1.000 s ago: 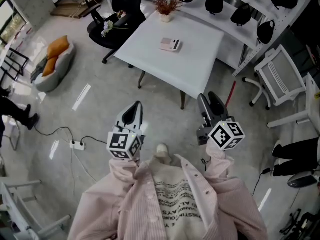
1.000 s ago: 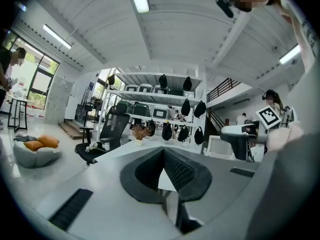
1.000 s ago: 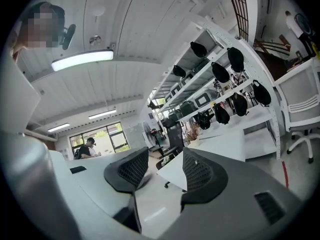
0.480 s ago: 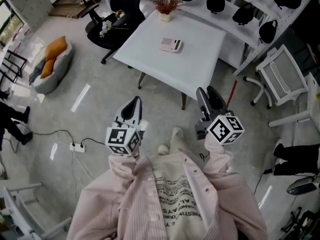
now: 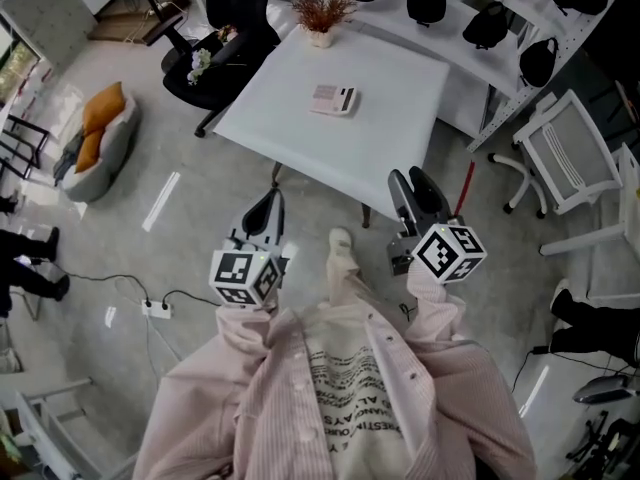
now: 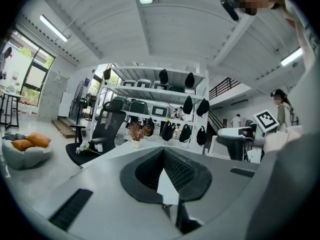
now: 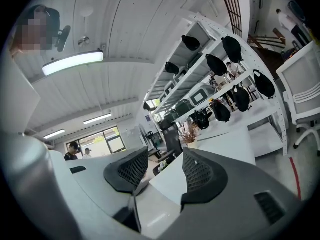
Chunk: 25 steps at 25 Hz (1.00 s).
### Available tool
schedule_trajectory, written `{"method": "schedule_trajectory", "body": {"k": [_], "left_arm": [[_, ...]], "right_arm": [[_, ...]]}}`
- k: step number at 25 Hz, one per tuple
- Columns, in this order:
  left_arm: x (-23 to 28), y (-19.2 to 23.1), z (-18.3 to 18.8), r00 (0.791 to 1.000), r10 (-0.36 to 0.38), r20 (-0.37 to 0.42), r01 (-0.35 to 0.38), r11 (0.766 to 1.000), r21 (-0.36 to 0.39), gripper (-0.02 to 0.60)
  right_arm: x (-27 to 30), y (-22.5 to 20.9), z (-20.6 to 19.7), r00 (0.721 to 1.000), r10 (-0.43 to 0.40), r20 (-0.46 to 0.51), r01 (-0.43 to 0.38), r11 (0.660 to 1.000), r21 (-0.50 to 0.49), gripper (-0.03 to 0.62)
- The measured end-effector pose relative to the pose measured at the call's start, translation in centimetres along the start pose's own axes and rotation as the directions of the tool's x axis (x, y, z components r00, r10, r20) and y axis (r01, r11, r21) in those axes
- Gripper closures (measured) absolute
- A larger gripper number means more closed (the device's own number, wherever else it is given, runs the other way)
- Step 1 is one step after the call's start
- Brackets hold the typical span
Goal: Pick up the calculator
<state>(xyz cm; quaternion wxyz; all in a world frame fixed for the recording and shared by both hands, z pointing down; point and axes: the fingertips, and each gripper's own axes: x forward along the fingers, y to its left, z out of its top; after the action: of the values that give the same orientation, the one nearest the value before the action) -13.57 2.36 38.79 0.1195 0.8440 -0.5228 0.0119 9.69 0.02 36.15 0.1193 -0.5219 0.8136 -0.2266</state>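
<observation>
The calculator (image 5: 332, 99), pale pink with a dark display, lies flat near the middle of the white table (image 5: 400, 138) in the head view. Both grippers hang over the floor, well short of the table's near edge. My left gripper (image 5: 266, 211) points at the table with its jaws together and nothing in them. To its right, my right gripper (image 5: 415, 196) has its two jaws apart and empty. In the left gripper view the pads meet at the tip of the left gripper (image 6: 163, 151). The right gripper view shows a gap between the pads of the right gripper (image 7: 165, 156). Neither gripper view shows the calculator.
A potted dried plant (image 5: 322, 13) stands at the table's far edge, with a black office chair (image 5: 225, 28) beside it. Shelves with dark helmets (image 5: 485, 23) run behind, and a white chair (image 5: 560, 158) stands at the right. A power strip and cable (image 5: 155, 310) lie on the floor at the left.
The person has stepped forward, one shoe now showing between the grippers. Both grippers are a little closer to the table. The calculator has not moved on the table.
</observation>
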Motion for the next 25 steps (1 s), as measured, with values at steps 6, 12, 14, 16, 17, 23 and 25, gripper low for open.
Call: {"method": "schedule_trajectory", "body": {"k": [6,12,14,16,17,23,25], "left_arm": [[5.8,2.8,-0.9,0.999,0.015,-0.052,-0.017,1.0,-0.026,0.581],[12.9,5.4,-2.1,0.991,0.007,-0.13,-0.016,0.998,-0.066,0.58],[15.1,5.9,-2.7,0.988,-0.001,-0.156,-0.011,0.997,-0.077,0.581],[17.2,6.1,-3.5,0.984,-0.015,-0.18,-0.002,0.996,-0.094,0.58],[18.1,6.1,-3.8,0.982,-0.02,-0.189,0.001,0.995,-0.1,0.58],[22.6,7.3,-5.4,0.972,-0.015,-0.234,-0.018,0.991,-0.136,0.58],[23.7,7.6,-5.8,0.97,-0.011,-0.243,-0.025,0.989,-0.146,0.581]], "right_arm": [[6.5,-3.7,-0.8,0.998,-0.003,-0.06,0.006,0.999,0.042,0.41],[13.6,-7.4,-1.9,0.989,-0.009,-0.145,0.02,0.997,0.076,0.41],[15.4,-8.6,-2.3,0.985,-0.011,-0.17,0.027,0.996,0.09,0.41],[17.0,-9.9,-3.0,0.98,-0.015,-0.2,0.037,0.993,0.108,0.41],[17.8,-10.7,-3.4,0.977,-0.016,-0.213,0.043,0.992,0.12,0.41],[22.2,-13.8,-5.2,0.957,-0.005,-0.289,0.059,0.982,0.178,0.41],[23.5,-14.6,-5.8,0.951,0.001,-0.309,0.059,0.981,0.187,0.41]]}}
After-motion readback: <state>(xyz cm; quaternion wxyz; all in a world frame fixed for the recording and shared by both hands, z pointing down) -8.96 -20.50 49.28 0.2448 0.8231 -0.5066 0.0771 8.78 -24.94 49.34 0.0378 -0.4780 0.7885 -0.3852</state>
